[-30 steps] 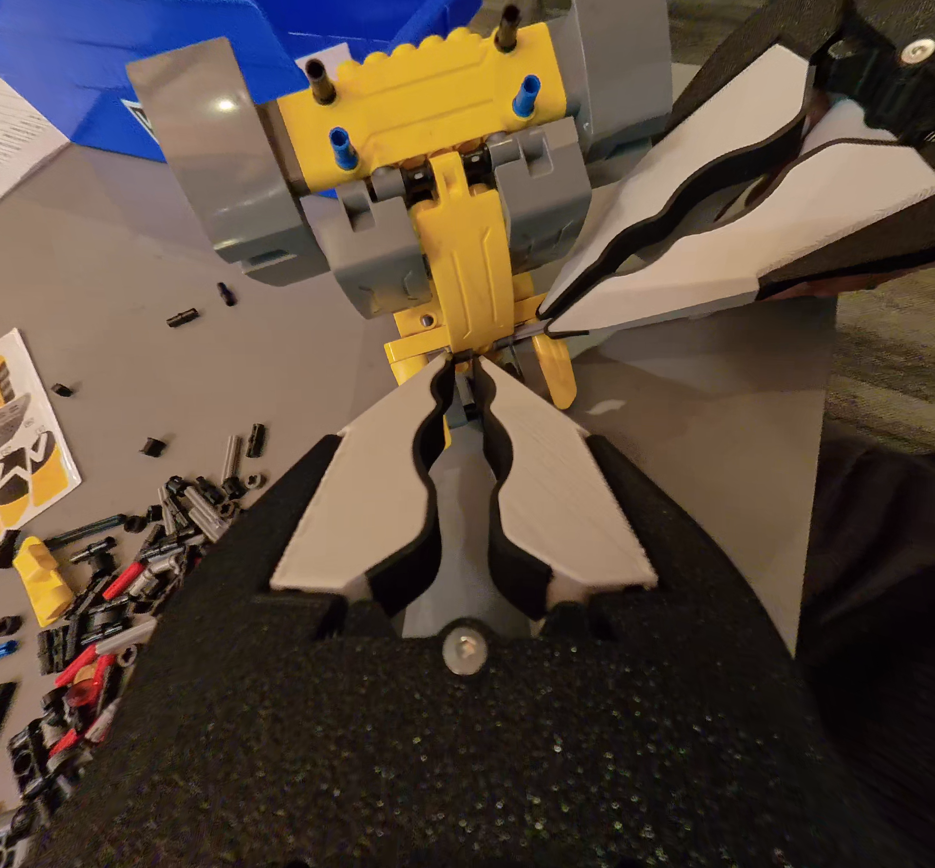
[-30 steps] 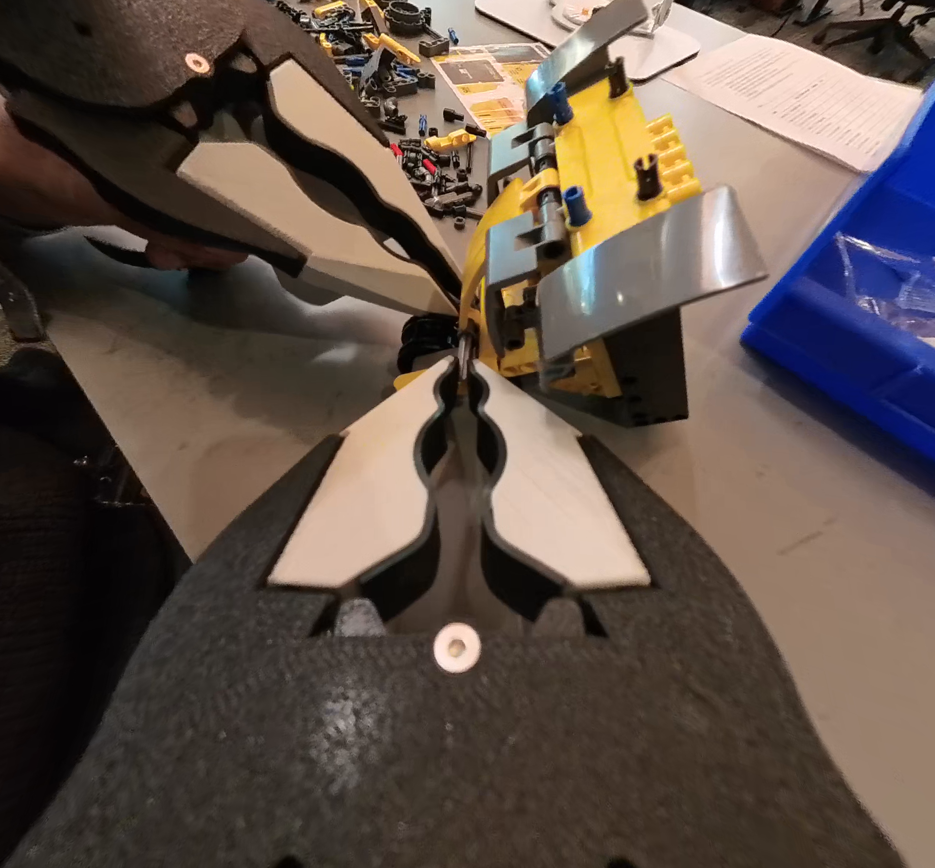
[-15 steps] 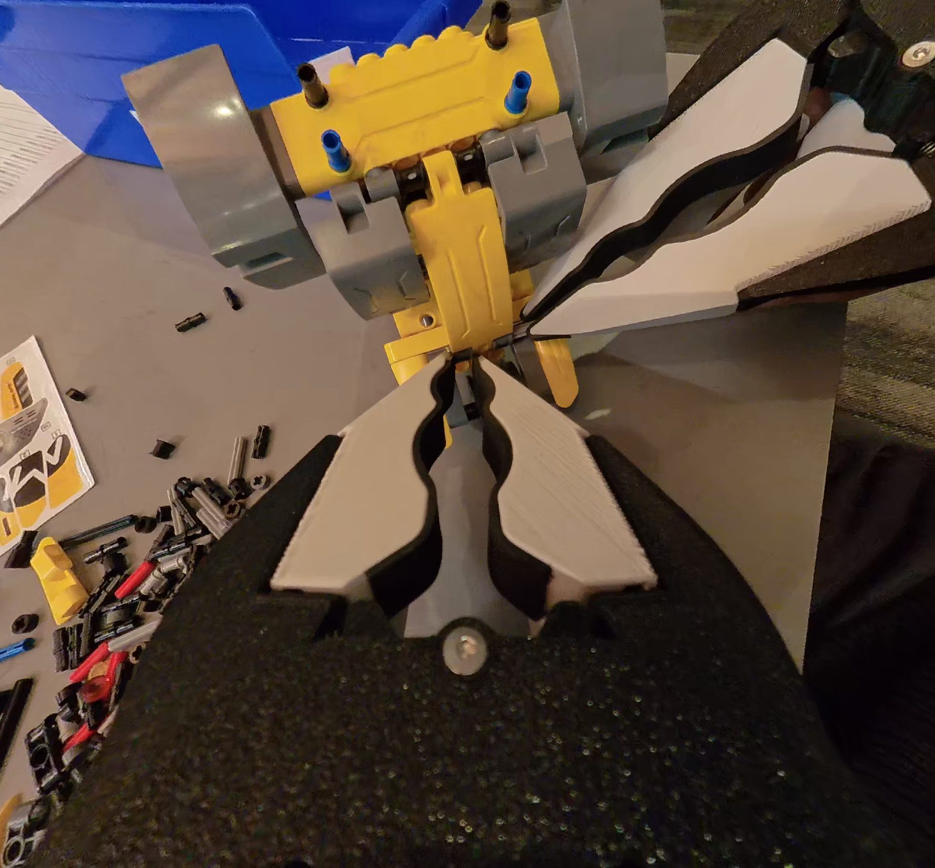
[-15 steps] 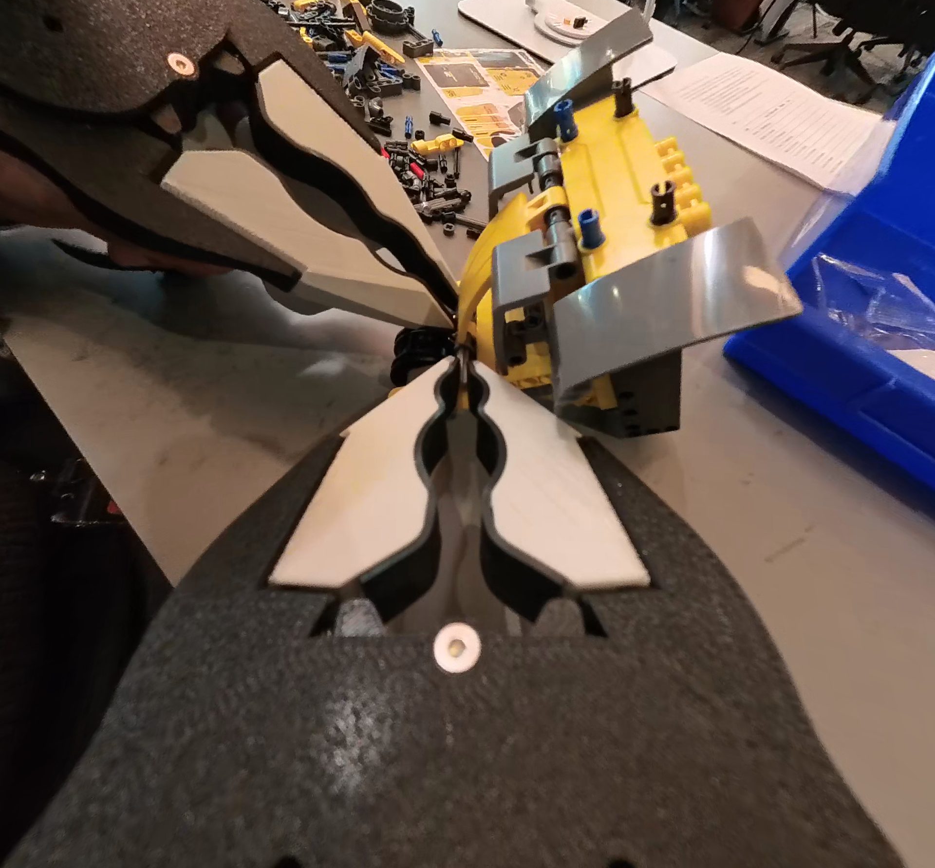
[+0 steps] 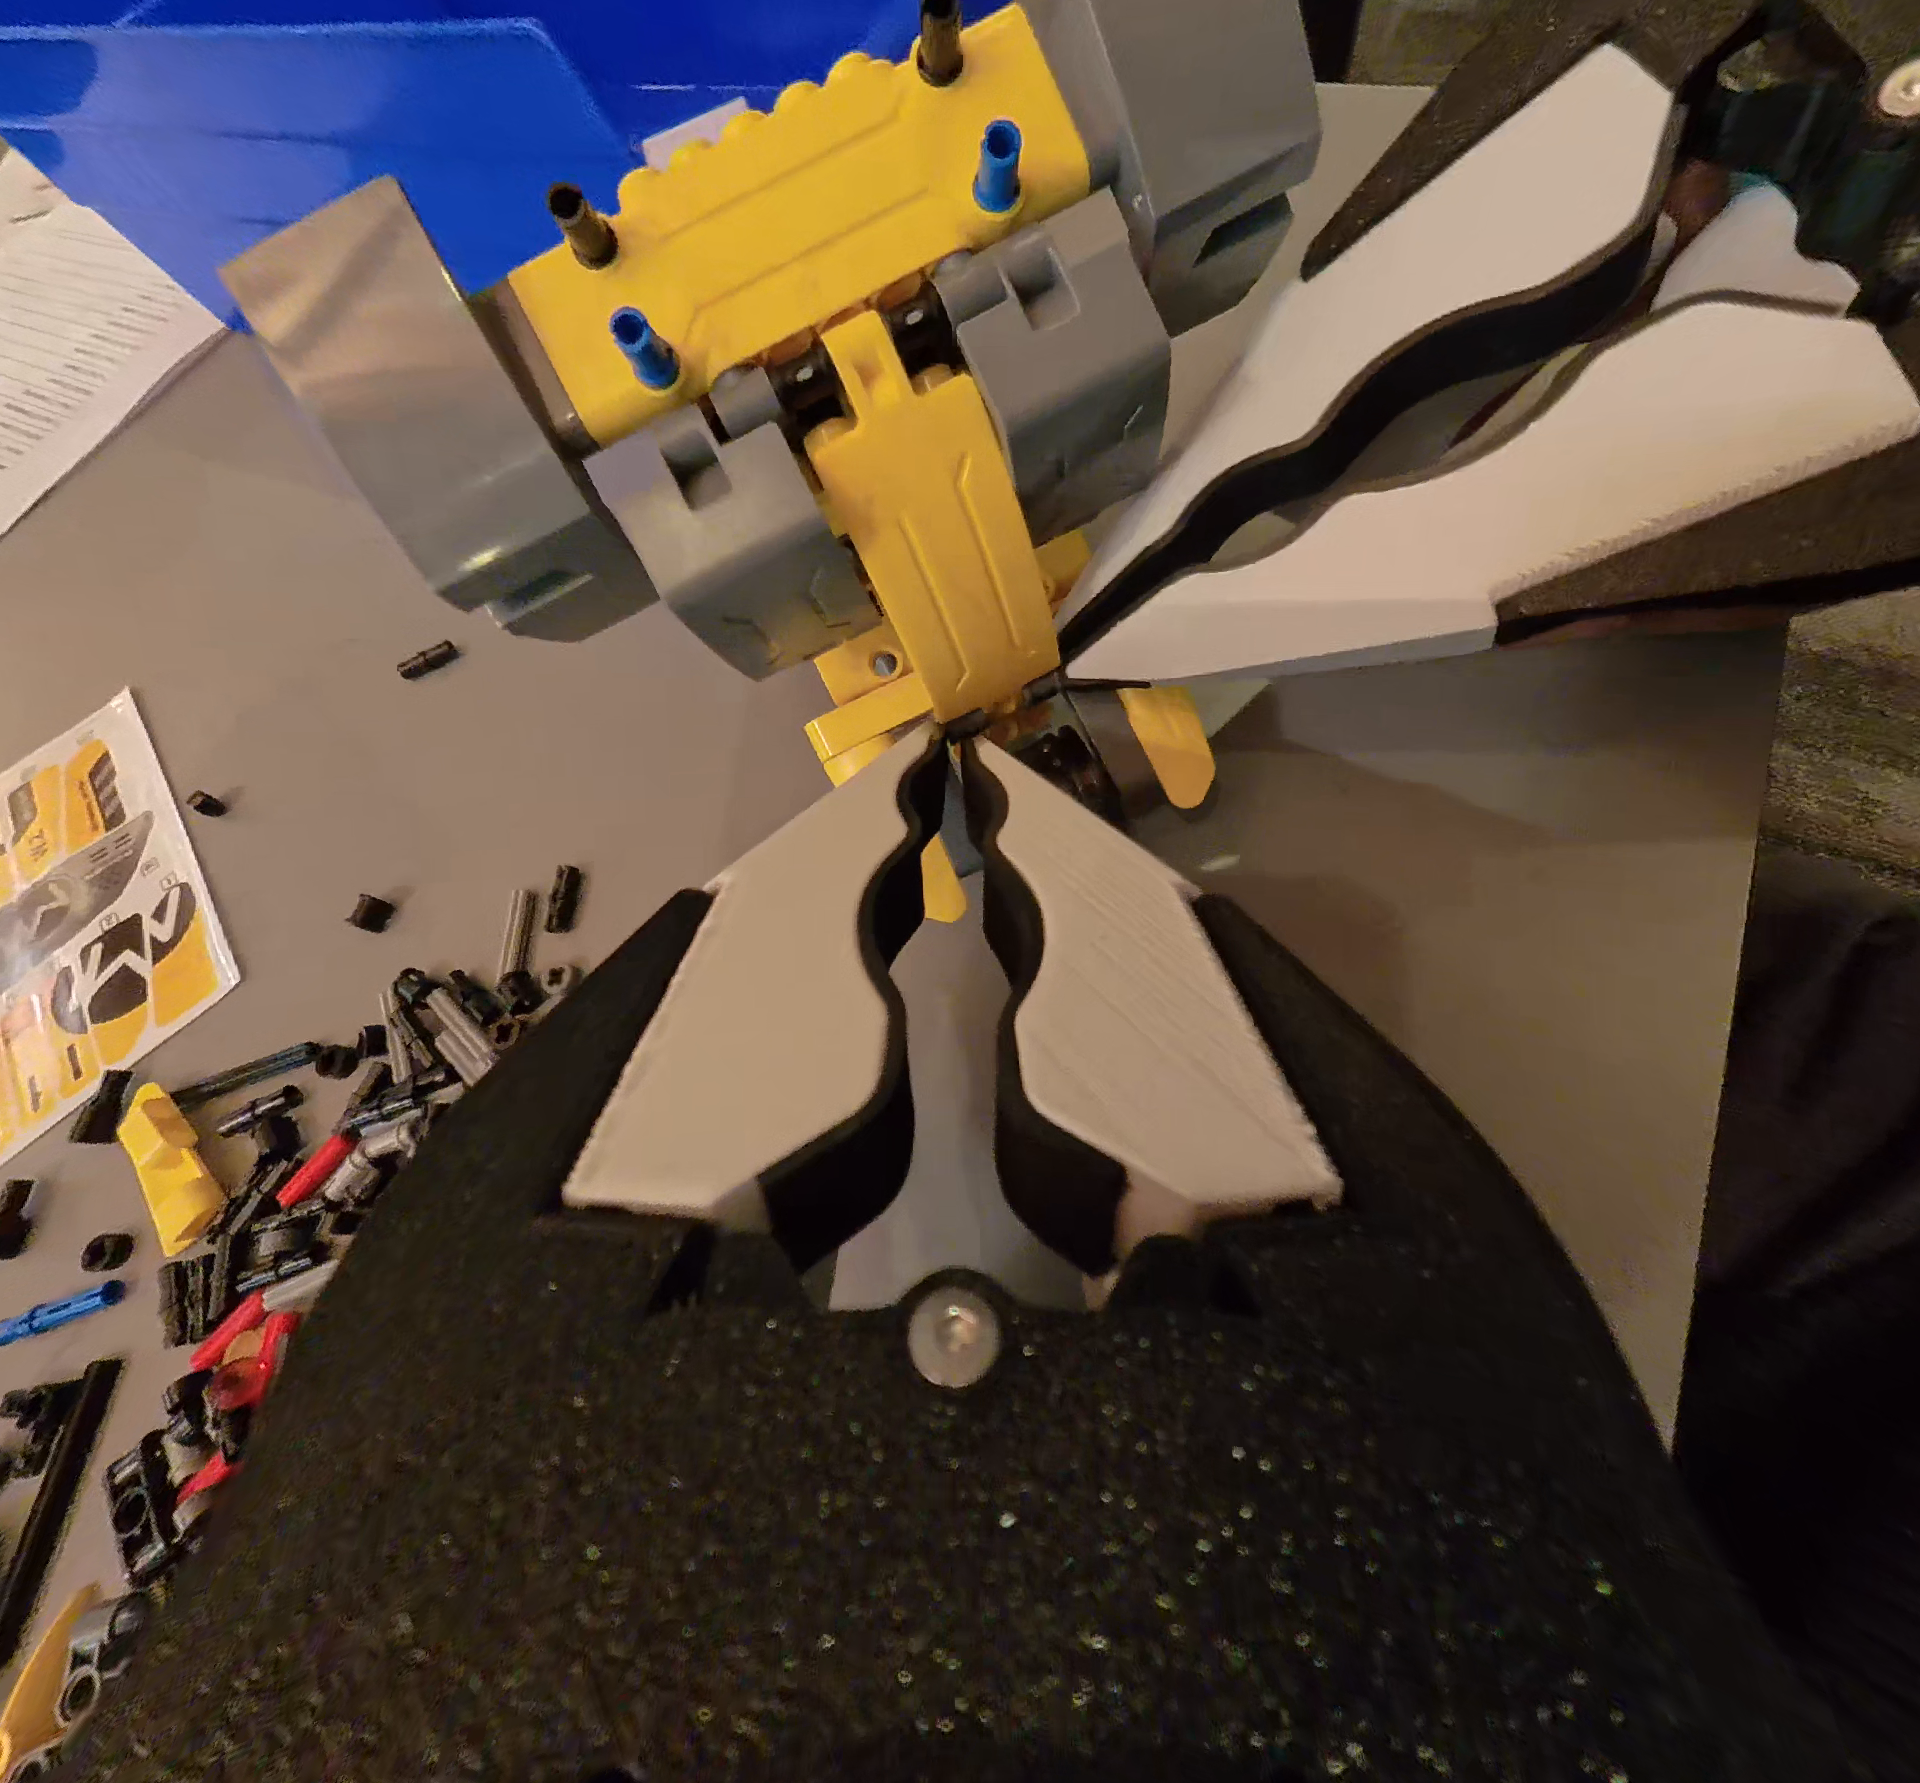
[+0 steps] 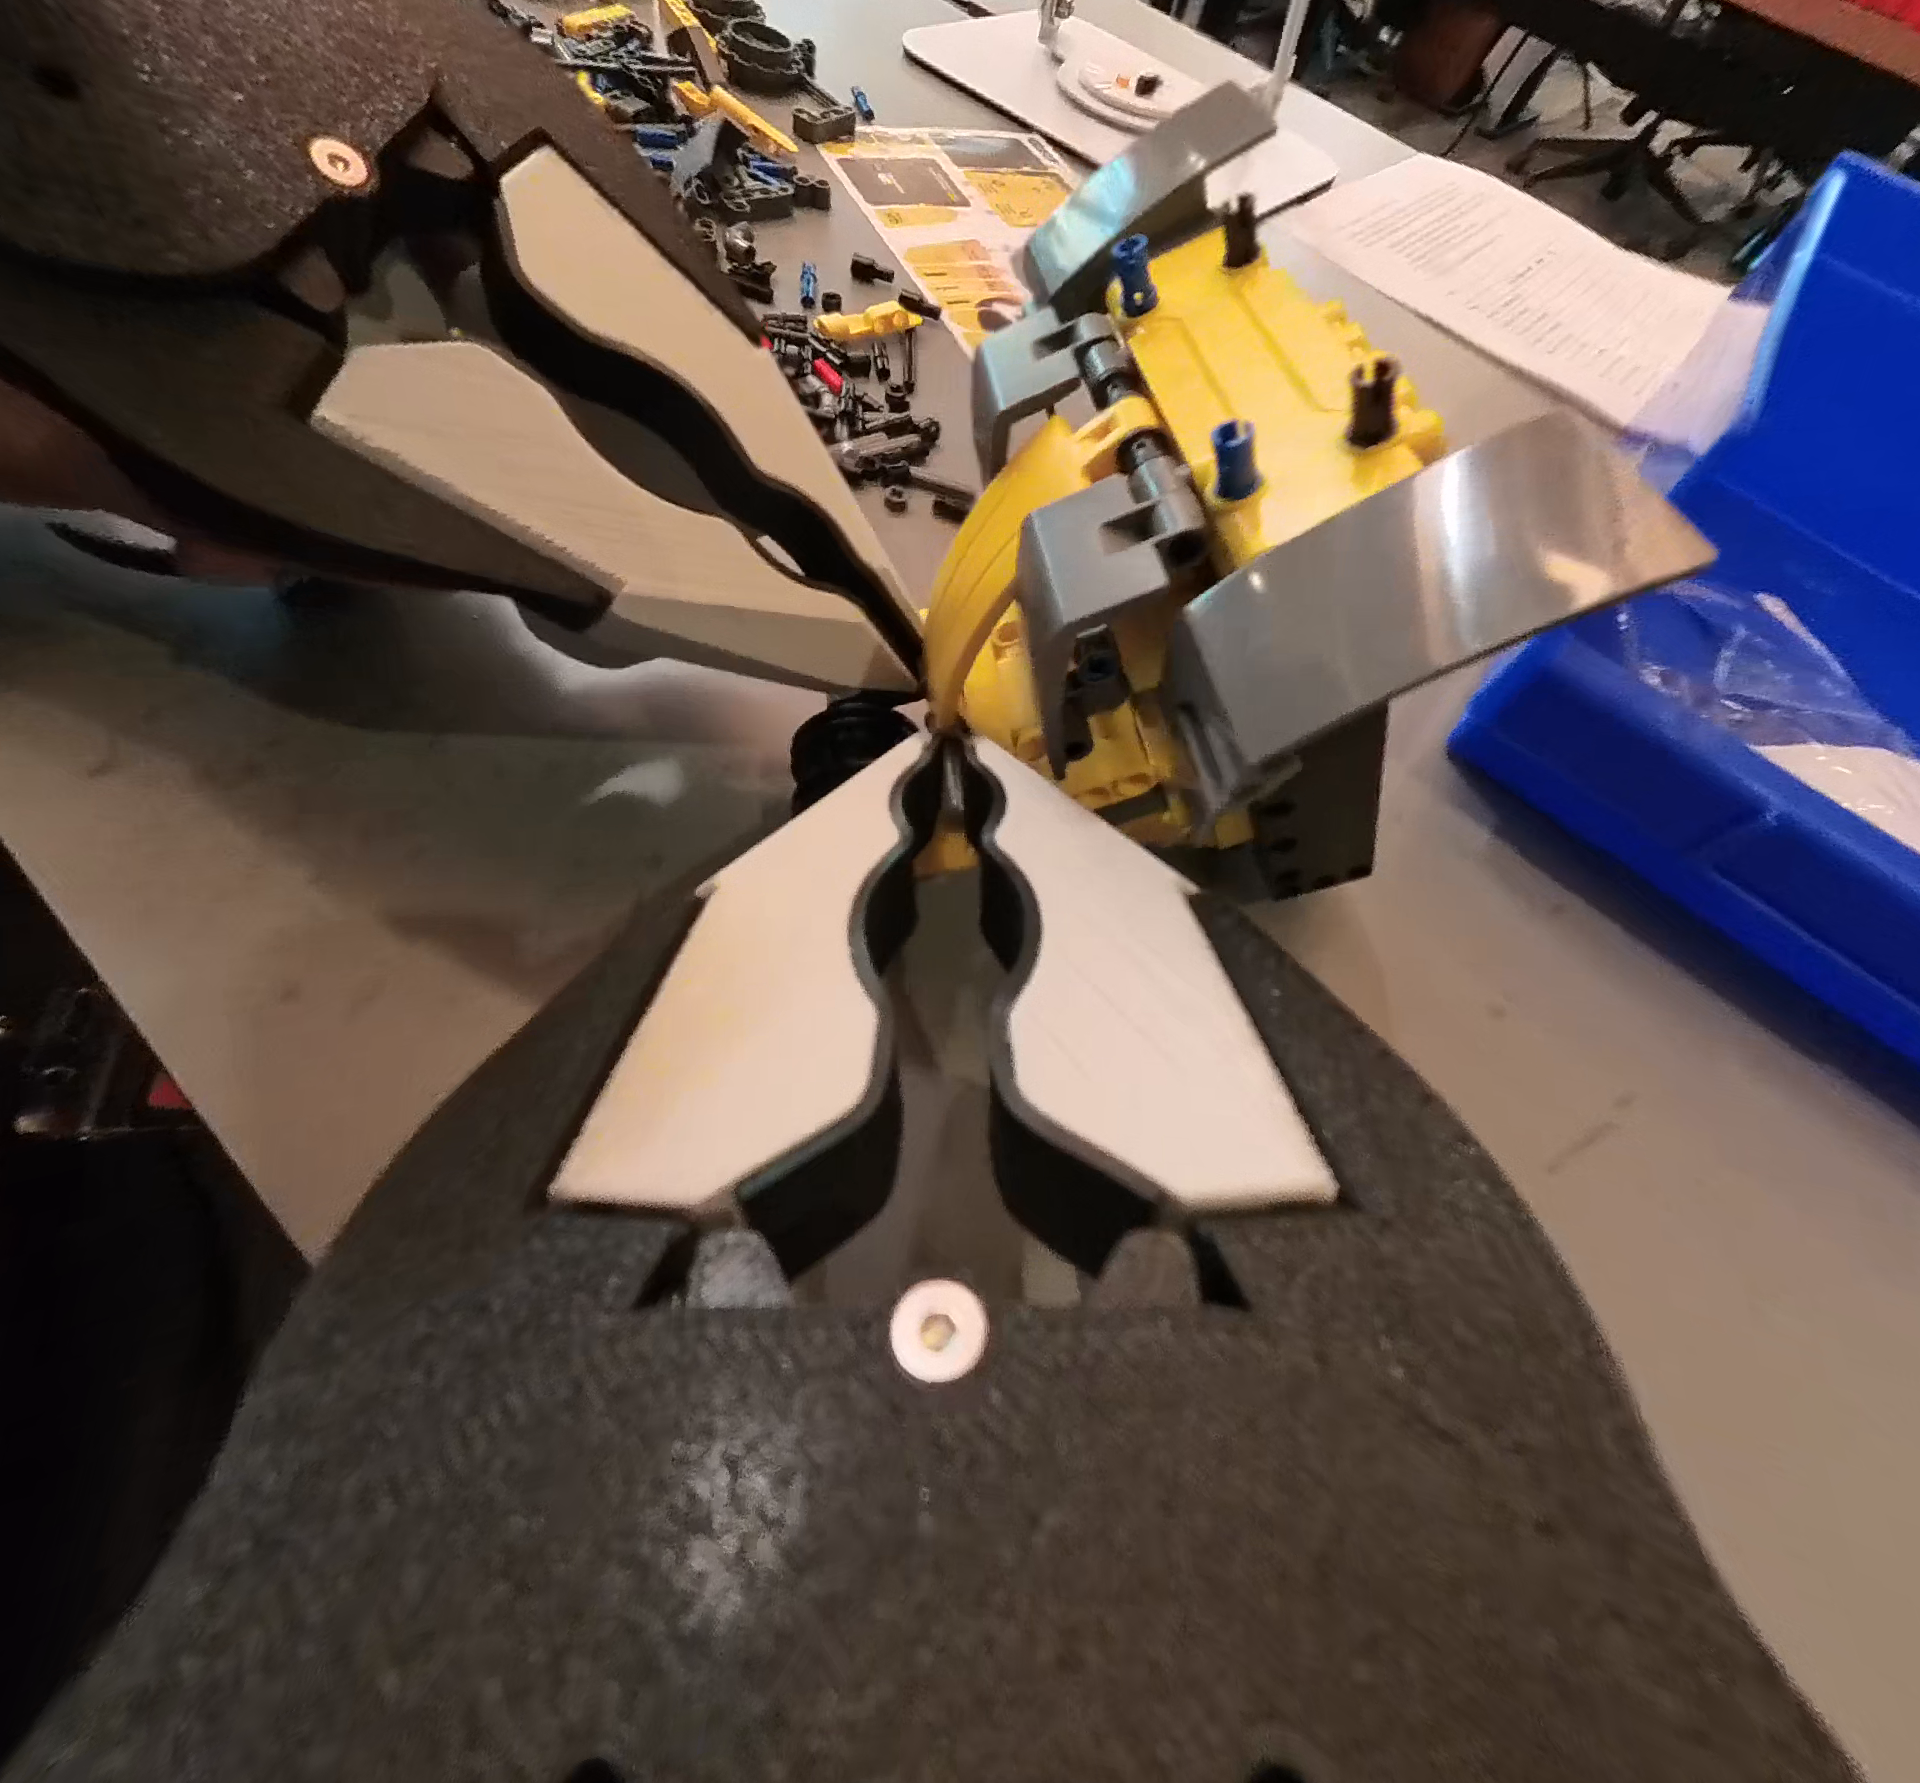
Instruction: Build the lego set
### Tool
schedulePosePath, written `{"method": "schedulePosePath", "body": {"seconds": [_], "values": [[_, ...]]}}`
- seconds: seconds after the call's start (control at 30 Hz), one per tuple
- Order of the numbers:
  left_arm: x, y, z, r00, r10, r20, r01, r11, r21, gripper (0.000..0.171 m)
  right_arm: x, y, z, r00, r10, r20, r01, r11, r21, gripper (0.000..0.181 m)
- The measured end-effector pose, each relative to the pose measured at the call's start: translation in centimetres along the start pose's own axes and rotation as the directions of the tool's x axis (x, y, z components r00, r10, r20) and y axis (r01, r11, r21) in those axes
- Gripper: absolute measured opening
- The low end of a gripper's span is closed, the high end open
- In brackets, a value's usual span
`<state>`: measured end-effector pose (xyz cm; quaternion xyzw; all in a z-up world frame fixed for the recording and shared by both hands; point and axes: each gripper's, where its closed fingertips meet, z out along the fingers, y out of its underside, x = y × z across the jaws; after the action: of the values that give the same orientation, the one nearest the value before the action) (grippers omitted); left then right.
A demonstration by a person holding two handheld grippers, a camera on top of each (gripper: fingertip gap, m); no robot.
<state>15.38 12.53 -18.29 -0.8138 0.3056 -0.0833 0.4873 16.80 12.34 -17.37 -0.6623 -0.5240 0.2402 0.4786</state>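
A yellow and grey brick-built model (image 5: pixel 831 279) with grey curved fenders and blue and black pins stands tilted on the grey table (image 5: pixel 1455 902). My left gripper (image 5: pixel 951 741) is shut on the narrow front end of its yellow hood. My right gripper (image 5: pixel 1060 684) comes in from the right and pinches the same front end beside it. In the right wrist view the right gripper (image 6: pixel 945 746) is shut on a thin dark part at the front of the model (image 6: pixel 1247 403). The left gripper (image 6: pixel 920 684) reaches in from the upper left, tip to tip with it.
A blue bin (image 5: pixel 312 71) stands just behind the model and also shows in the right wrist view (image 6: pixel 1714 798). Loose small parts (image 5: pixel 260 1162) and a sticker sheet (image 5: pixel 83 902) lie to the left. A printed paper (image 6: pixel 1507 279) and a lamp base (image 6: pixel 1091 71) lie beyond. The table edge (image 5: pixel 1714 1006) is close on the right. Left and right tips are no more than a few centimetres apart.
The model has turned a little counter-clockwise in the left wrist view and tilted further. Both grippers stay shut on its front end.
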Motion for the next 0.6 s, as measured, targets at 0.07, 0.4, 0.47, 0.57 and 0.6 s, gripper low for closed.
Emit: {"method": "schedulePosePath", "body": {"seconds": [0.07,0.4,0.47,0.57,0.6], "values": [[-0.2,0.0,0.0,1.000,0.003,0.020,-0.003,1.000,-0.002,0.002,0.0,-0.1,-0.2,0.999,-0.033,-0.025,0.034,0.999,0.006,0.006],[-0.6,0.0,-0.1,0.999,0.010,0.048,-0.010,1.000,0.004,0.006,0.1,0.6,-2.0,0.993,-0.096,-0.074,0.098,0.995,0.018,0.013],[-0.5,0.0,-0.2,0.999,0.016,0.050,-0.017,1.000,0.009,0.012,0.0,0.9,-1.7,0.995,-0.089,-0.050,0.088,0.996,-0.006,0.012],[-0.4,0.3,-0.6,0.998,-0.005,0.057,0.005,1.000,-0.001,0.026,0.3,1.1,-1.7,0.996,-0.079,-0.049,0.078,0.997,-0.012,0.012],[-0.4,0.3,-0.7,0.998,-0.035,0.052,0.035,0.999,-0.004,0.033,0.7,1.1,-1.9,0.996,-0.070,-0.055,0.070,0.998,-0.007,0.012]]}}
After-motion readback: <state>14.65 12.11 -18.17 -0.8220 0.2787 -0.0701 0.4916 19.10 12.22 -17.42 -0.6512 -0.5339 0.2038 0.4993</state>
